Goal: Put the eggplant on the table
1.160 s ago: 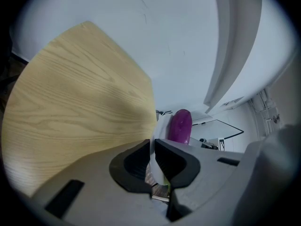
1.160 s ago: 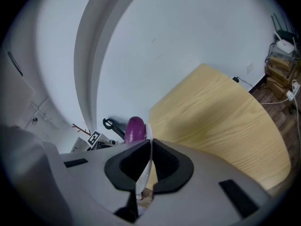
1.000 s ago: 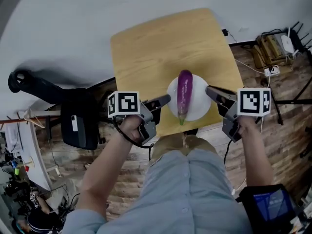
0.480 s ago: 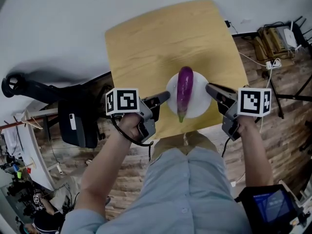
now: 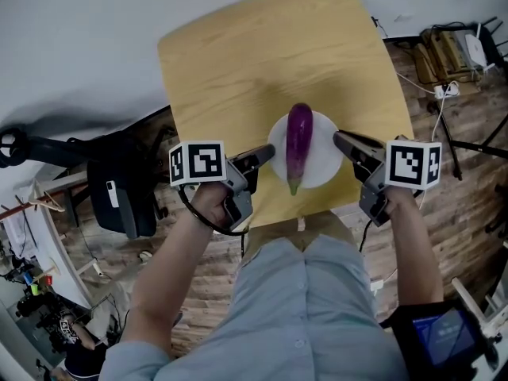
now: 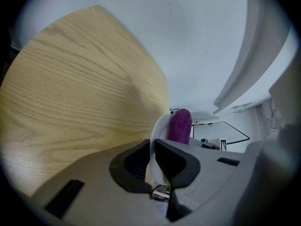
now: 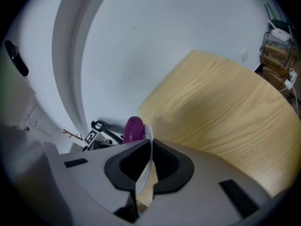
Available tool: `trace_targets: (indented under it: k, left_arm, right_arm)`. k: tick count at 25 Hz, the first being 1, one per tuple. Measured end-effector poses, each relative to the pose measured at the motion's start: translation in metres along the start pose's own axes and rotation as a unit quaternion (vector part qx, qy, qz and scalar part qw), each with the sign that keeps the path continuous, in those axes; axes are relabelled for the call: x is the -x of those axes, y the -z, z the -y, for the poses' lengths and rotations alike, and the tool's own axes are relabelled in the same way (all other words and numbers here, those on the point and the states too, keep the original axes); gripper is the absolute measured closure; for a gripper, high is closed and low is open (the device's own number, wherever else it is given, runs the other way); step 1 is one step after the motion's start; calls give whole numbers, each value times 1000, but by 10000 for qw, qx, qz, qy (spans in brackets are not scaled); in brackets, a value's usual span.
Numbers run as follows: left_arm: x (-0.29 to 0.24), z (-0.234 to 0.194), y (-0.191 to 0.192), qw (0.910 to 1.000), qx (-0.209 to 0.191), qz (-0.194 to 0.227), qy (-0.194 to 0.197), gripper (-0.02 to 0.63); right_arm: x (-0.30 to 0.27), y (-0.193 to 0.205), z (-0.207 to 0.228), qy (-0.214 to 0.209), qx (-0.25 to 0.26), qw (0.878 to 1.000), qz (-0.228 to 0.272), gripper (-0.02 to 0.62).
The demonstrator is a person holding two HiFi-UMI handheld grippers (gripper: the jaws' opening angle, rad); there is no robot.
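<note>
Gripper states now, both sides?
Left gripper: closed on the plate rim.
Right gripper: closed on the plate's opposite rim.

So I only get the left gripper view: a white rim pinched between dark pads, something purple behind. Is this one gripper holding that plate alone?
Observer: No, the right gripper pinches the opposite rim of the plate.
Operator: And the purple thing?
Observer: An eggplant lying along the plate, its green stem end toward the person.
Operator: Where is the plate?
Observer: Over the near edge of the wooden table; whether it touches, I cannot tell.
</note>
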State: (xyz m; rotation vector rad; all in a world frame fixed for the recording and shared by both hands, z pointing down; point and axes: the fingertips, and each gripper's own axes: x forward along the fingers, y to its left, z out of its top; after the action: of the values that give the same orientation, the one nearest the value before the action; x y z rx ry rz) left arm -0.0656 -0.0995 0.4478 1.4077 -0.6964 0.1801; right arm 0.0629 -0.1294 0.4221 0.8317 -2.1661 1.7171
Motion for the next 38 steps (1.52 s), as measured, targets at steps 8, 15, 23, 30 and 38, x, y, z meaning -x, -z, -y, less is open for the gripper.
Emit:
trace_targets:
  k: [8,15,23,30,38]
  left_arm:
    - [-5,-21,0,9998,127,-105,-103,571]
    - [-10,-36,-3,9994,239,-195,-181,571]
    - [-15,-51,-5,9986,361,-276,-253,571]
    - [-19,-59,-7,9981,432,-334,-283,571]
    - [-23,-67,-9,9975,503,-383,-315,571]
  right_arm:
    - [-18,7,12,55,-50,9999,-91,578]
    - [-31,9,24,186,-66,9996,-201,577]
    - [-42,14,33,223,-200,9992,-250,577]
    - [-50,16,40,229,-255,9990,-283,577]
    - [-57,15,48,319,-321,9985,-320,577]
